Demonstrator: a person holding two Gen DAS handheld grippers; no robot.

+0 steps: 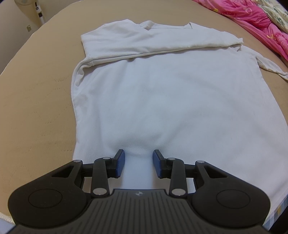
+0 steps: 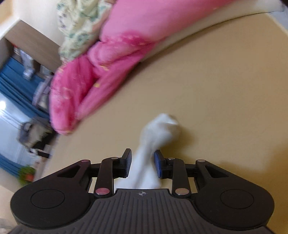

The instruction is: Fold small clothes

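A white long-sleeved shirt (image 1: 162, 86) lies flat on the tan bed (image 1: 36, 100), collar far from me, its left sleeve folded across the chest. My left gripper (image 1: 138, 162) is open, its blue pads on either side of a raised pucker of cloth near the shirt's hem. In the right wrist view, my right gripper (image 2: 142, 162) is open around the shirt's other white sleeve (image 2: 158, 131), which runs between the fingers and ends in a bunched cuff on the bed. The view is blurred.
A pink quilt (image 2: 100, 68) and a floral cloth (image 2: 79, 27) are piled along the bed's far side; the quilt also shows at the top right of the left wrist view (image 1: 255, 19). A white fan stand (image 1: 38, 12) stands past the bed's left edge.
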